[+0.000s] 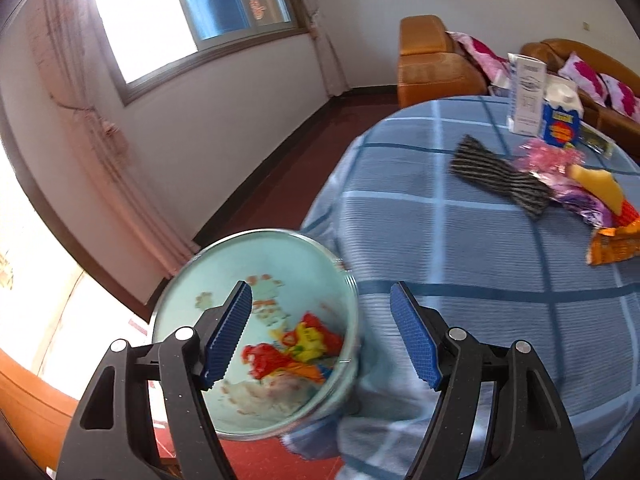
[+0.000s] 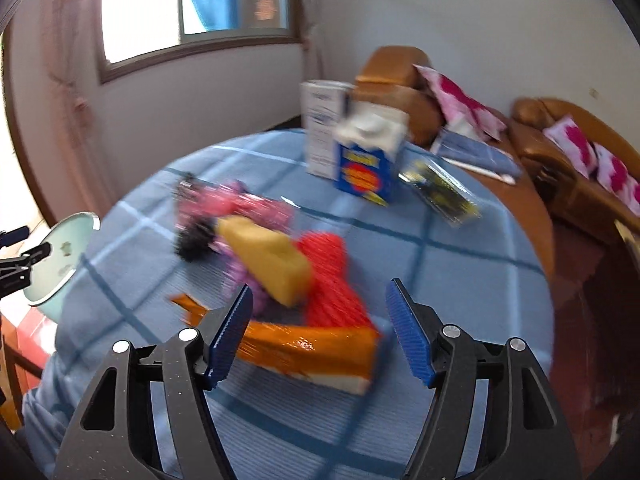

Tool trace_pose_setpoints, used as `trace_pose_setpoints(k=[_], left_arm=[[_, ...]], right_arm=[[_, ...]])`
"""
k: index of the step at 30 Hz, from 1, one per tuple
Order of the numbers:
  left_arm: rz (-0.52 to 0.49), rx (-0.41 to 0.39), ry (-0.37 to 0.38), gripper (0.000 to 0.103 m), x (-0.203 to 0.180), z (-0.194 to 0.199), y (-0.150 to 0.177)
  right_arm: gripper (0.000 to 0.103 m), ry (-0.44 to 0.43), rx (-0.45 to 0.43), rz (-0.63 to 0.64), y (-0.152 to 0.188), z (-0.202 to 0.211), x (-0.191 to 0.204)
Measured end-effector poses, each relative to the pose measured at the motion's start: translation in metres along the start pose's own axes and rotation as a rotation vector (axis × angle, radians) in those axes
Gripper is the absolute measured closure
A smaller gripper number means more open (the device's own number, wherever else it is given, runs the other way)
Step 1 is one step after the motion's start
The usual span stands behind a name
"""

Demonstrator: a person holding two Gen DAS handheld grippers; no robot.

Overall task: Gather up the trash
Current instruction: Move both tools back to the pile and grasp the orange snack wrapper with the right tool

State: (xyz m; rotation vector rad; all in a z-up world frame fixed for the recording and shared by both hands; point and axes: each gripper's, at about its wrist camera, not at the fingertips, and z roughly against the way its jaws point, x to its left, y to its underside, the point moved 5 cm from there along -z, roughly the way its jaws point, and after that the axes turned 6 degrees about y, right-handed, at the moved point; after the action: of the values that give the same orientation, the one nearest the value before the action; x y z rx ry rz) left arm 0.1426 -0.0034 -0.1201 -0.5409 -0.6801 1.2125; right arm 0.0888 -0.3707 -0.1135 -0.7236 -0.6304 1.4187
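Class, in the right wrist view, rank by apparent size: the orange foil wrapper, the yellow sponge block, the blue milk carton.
1. Orange foil wrapper, largest, though nearest the camera.
2. Yellow sponge block and blue milk carton: too alike to rank; the carton stands farther away.

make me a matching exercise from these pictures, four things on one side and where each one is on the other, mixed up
Things:
1. bin
2. yellow sponge
3. blue carton
4. orange wrapper

Places:
A. far side of the table, beside a white box
B. nearest the right tool
C. off the table edge, by the left tool
D. on the pile, beside a red cloth

Pairs: 1-C, 2-D, 3-A, 4-B
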Motion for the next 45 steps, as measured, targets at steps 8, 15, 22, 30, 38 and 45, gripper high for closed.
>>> trace_pose_setpoints(k=[8,15,22,30,38,45], left_arm=[[-0.033,0.005,0.052,0.032,-0.036,-0.002,-0.003],[-0.016,0.009,0.028,0.032,-0.024,-0.006,-0.004],[-0.012,0.023,0.028,0.032,-0.016,-0.008,0.005],[-0.006,0.017,0.027,0.032,-0.011,-0.009,0.003],[0.01,0.002,0.035,0.032,-0.006,-0.005,-0.001],[0.006,-0.008,0.048,0.032,-0.014,-0.005,-0.009]], right_arm=[[0.035,0.003,0.03,-0.061,0.022,-0.002,-0.023],[0.035,-0.039,0.063,-0.087,0.02,-0.011,-0.018],[0.053,-0.099,0.157,-0.077,0.034,-0.028,-0.006],[0.082,-0.131,0.166,-0.026,0.042,-0.018,0.007],[0.098,-0.167,0.122,0.026,0.039,-0.01,0.022],[0.099,-0.192,-0.002,0.028,0.026,0.024,0.022]])
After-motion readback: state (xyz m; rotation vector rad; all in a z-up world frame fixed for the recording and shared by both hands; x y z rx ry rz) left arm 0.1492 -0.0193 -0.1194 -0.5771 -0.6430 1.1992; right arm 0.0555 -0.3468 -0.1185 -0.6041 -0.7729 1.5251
